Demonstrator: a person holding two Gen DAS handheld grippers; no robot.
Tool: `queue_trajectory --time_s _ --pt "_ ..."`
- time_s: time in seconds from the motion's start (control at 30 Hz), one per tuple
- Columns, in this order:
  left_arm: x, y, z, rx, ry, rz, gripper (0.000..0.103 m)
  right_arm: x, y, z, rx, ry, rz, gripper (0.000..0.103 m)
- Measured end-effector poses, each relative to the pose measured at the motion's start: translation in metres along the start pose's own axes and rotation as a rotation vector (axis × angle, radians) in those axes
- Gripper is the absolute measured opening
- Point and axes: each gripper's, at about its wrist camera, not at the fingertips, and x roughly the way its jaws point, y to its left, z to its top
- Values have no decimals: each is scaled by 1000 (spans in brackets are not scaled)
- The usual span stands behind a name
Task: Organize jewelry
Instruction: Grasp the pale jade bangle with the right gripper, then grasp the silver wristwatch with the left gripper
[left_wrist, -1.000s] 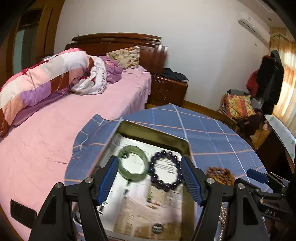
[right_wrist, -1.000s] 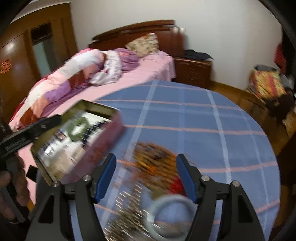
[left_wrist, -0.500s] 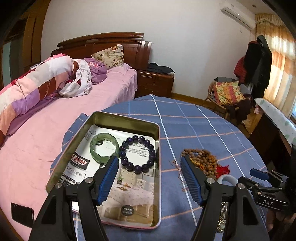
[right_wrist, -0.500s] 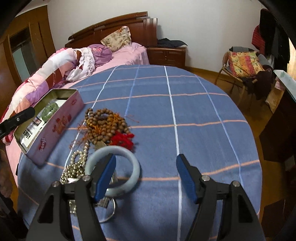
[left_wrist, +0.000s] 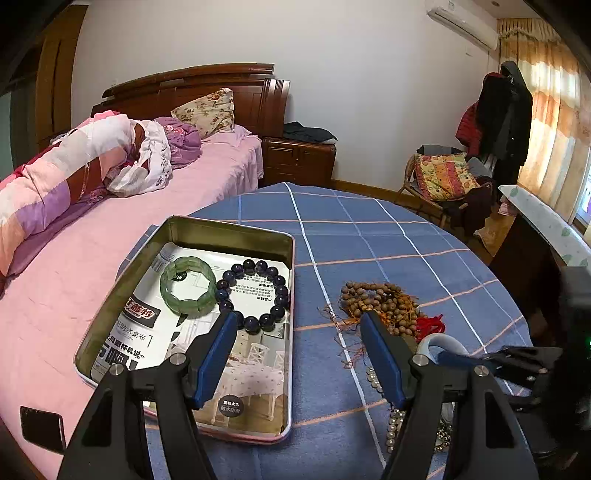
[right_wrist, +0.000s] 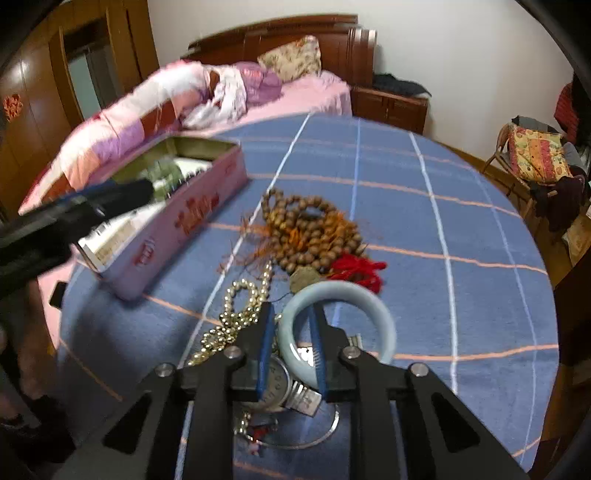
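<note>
An open pink tin (left_wrist: 110, 306) (right_wrist: 192, 218) on the blue checked tablecloth holds a green bangle (left_wrist: 187, 287) and a dark purple bead bracelet (left_wrist: 255, 295). My left gripper (left_wrist: 297, 328) is open and empty, hovering over the tin's right edge. Right of the tin lie a brown wooden bead string (right_wrist: 314, 232) (left_wrist: 380, 302), a pearl chain (right_wrist: 236, 314), a wristwatch (right_wrist: 280, 384) and a pale blue-green bangle (right_wrist: 369, 314) (left_wrist: 439, 341). My right gripper (right_wrist: 291, 317) is shut on the near left side of the pale bangle's rim, which rests on the cloth.
The round table's cloth (right_wrist: 424, 184) stretches far and right of the jewelry. A bed (left_wrist: 92, 240) with pink sheets stands left, close behind the tin. A chair with cushions (left_wrist: 443, 177) and a desk (left_wrist: 535, 229) stand at the right.
My right gripper moved down and left onto the pale bangle and closed on its rim. My left gripper stayed open and shifted right, off the tin's middle.
</note>
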Motion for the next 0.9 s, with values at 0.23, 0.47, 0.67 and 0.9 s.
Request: queue_trajectory --time_s 0.23,0.47,0.67,0.9 --pt "0 4 -1 -11 6 -10 70 12 -10 0 49 45 36 18" --pt "-4 -4 -1 10 0 -30 69 -22 -16 -5 65 -71 13 14" --pt "-3 -29 -6 72 17 -45 69 -34 -33 -5 76 -116 -62 15" --pt "12 -53 -20 126 91 -80 69 -33 -48 -12 104 -114 -79 15"
